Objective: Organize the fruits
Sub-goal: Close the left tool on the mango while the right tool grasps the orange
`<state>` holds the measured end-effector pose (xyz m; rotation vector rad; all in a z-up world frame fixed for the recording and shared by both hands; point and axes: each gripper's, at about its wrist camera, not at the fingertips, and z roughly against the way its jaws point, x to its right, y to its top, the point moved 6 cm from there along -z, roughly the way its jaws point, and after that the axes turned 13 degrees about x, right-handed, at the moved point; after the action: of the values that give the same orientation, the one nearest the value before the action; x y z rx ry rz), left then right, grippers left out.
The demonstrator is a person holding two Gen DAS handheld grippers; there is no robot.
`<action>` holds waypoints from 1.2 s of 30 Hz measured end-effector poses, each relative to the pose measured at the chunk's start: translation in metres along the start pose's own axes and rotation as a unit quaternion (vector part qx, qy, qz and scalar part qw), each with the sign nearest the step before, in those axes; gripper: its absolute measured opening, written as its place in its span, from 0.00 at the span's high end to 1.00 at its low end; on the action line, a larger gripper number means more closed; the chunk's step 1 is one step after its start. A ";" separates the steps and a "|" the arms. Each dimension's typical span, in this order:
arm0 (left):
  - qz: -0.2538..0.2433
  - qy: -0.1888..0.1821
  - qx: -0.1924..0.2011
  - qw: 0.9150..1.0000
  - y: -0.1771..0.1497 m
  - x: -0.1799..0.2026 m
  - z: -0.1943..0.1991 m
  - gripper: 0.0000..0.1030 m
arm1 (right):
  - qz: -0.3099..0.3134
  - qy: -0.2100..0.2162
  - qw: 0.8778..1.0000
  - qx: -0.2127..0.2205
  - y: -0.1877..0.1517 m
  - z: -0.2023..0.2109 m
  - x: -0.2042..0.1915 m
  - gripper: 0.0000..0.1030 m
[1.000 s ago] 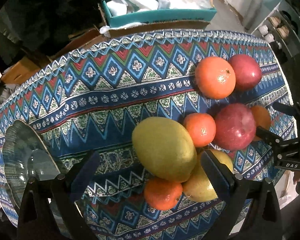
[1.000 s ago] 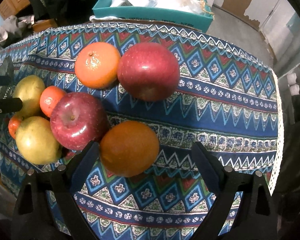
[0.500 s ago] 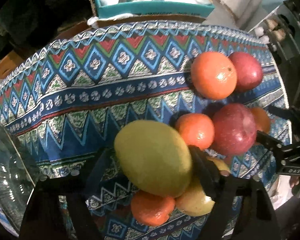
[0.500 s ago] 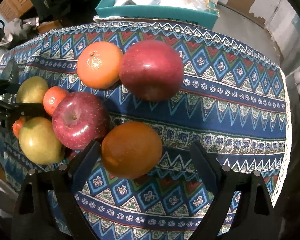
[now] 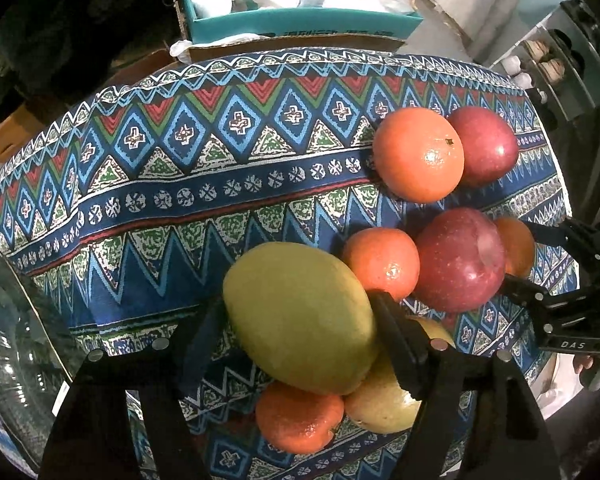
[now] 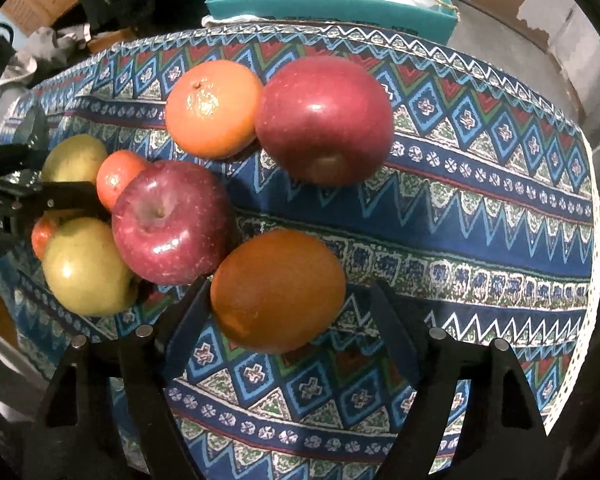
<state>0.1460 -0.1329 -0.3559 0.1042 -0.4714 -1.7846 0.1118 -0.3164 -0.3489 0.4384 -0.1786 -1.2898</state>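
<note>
My left gripper (image 5: 300,316) is shut on a yellow-green mango (image 5: 300,316), its fingers on both sides of the fruit. Below it lie a small orange (image 5: 298,418) and a yellow-green fruit (image 5: 388,404). My right gripper (image 6: 288,300) is open around a dark orange (image 6: 278,290); its left finger is close to the fruit and the right one stands apart. A red apple (image 6: 172,222) sits just left of it. A large orange (image 6: 212,108) and a second red apple (image 6: 324,120) lie farther back.
A glass bowl (image 5: 12,344) stands at the left edge of the patterned tablecloth (image 5: 180,184). A teal box (image 5: 300,24) with plastic bags sits behind the table. The cloth's lace edge (image 6: 594,240) runs along the right.
My left gripper has moved forward and closed its fingers on the mango. My right gripper has edged closer to the dark orange and narrowed a little.
</note>
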 end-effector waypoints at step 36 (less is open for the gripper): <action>-0.018 0.005 0.165 0.986 0.005 0.005 0.150 0.26 | 0.021 -0.037 0.980 0.194 0.060 0.128 -0.050 0.36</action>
<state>0.1016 -0.0995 -0.2161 0.3539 -0.7603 -1.7261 0.1036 -0.2837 -0.2025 0.7156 -0.5037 -1.2321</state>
